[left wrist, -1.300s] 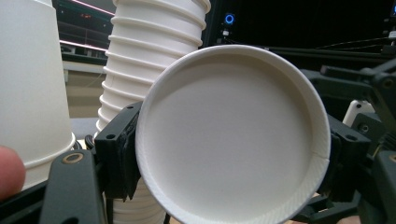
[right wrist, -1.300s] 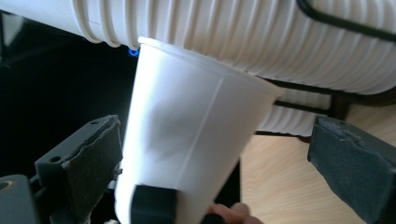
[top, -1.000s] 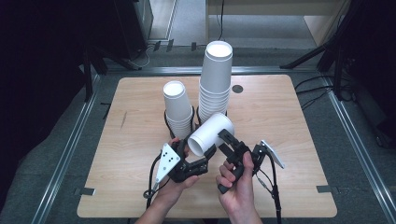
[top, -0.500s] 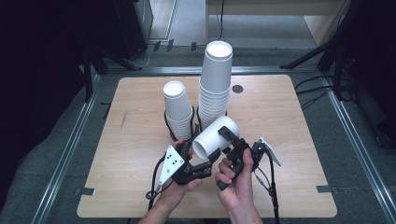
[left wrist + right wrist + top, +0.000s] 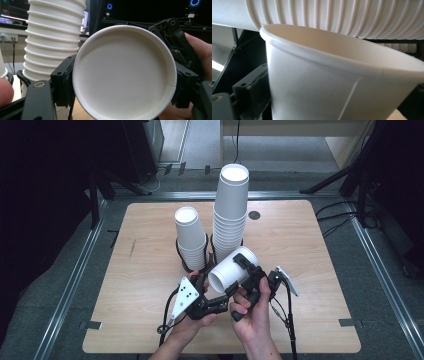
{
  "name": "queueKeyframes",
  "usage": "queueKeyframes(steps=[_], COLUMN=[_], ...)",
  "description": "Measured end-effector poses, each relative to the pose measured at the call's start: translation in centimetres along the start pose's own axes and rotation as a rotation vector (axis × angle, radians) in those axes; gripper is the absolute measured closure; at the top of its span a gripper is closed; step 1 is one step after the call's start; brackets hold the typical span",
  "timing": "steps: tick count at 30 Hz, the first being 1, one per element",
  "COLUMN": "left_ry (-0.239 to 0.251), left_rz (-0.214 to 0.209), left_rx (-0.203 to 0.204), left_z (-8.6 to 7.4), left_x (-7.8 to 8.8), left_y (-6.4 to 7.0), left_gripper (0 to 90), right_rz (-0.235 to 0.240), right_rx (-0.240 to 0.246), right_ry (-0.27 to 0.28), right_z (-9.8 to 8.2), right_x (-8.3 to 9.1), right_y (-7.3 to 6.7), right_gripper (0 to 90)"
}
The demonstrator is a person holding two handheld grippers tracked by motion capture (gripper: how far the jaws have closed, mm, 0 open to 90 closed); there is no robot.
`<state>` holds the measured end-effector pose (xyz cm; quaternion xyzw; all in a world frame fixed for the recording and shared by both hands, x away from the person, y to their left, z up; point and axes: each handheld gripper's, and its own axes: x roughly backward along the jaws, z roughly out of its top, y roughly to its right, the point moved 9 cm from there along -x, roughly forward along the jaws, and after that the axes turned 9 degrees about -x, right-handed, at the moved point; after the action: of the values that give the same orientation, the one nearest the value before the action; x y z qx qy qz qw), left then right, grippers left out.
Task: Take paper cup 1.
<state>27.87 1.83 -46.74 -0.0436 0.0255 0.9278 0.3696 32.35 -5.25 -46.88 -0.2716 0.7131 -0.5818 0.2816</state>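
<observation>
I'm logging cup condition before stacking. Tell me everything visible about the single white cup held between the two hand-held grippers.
The cup is plain white paper with a rolled rim, a side seam and an empty, clean inside. It lies tipped on its side above the table, mouth toward the person, just in front of the tall stack. The left hand-held gripper is shut on its rim; the right hand-held gripper, whose jaws have just been closing, straddles its wall.

High view overhead facing forward, both claw cameras close on paper cup [image 5: 123, 72]
</observation>
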Motion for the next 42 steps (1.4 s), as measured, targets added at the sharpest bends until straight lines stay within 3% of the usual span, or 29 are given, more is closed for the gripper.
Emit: queueKeyframes(steps=[6,9,11,14,19,22,27,33,38,40,42], left_ry=[-0.006,-0.011,-0.036,-0.059,-0.091,-0.11,-0.127,-0.145,-0.151,-0.153,-0.155], left_rz=[-0.042,-0.036,-0.037,-0.032,-0.081,-0.092,-0.108,-0.107,-0.108,-0.11,-0.11], left_rx=[0.011,0.002,0.009,0.009,0.076,0.074,0.075,0.071,0.072,0.071,0.068], left_z=[0.0,0.0,0.2,0.1,0.2,0.2,0.2,0.1,0.1,0.0,0.0], left_x=[0.0,0.1,0.0,0.1,0.2,0.3,0.3,0.3,0.3,0.3,0.3], left_y=[-0.1,-0.2,-0.3,-0.6,-0.6,-0.6,-0.5,-0.6,-0.7,-0.7,-0.7], left_gripper=[21.9,21.2,13.8,9.9,3.9,0.6,0.6,0.6,0.6,0.6,0.6], right_rz=[0.025,0.024,0.026,0.022,0.009,0.003,-0.021,-0.046,-0.07,-0.113,-0.126], right_rx=[0.024,0.034,0.066,0.123,0.198,0.251,0.364,0.574,0.702,0.785,0.835], right_ry=[0.013,0.019,0.035,0.062,0.094,0.115,0.14,0.197,0.227,0.267,0.285], right_z=[0.0,0.0,-0.1,-0.1,0.1,0.4,0.5,0.7,0.9,1.2,1.3], right_x=[0.3,0.3,0.4,0.6,0.8,1.0,1.3,1.6,2.0,2.1,2.2], right_y=[-0.3,-0.3,-0.5,-0.8,-1.2,-1.5,-1.7,-2.6,-3.3,-3.5,-3.8], right_gripper=[13.1,14.1,14.9,15.4,15.8,15.9,15.9,15.9,15.9,15.8,15.8])
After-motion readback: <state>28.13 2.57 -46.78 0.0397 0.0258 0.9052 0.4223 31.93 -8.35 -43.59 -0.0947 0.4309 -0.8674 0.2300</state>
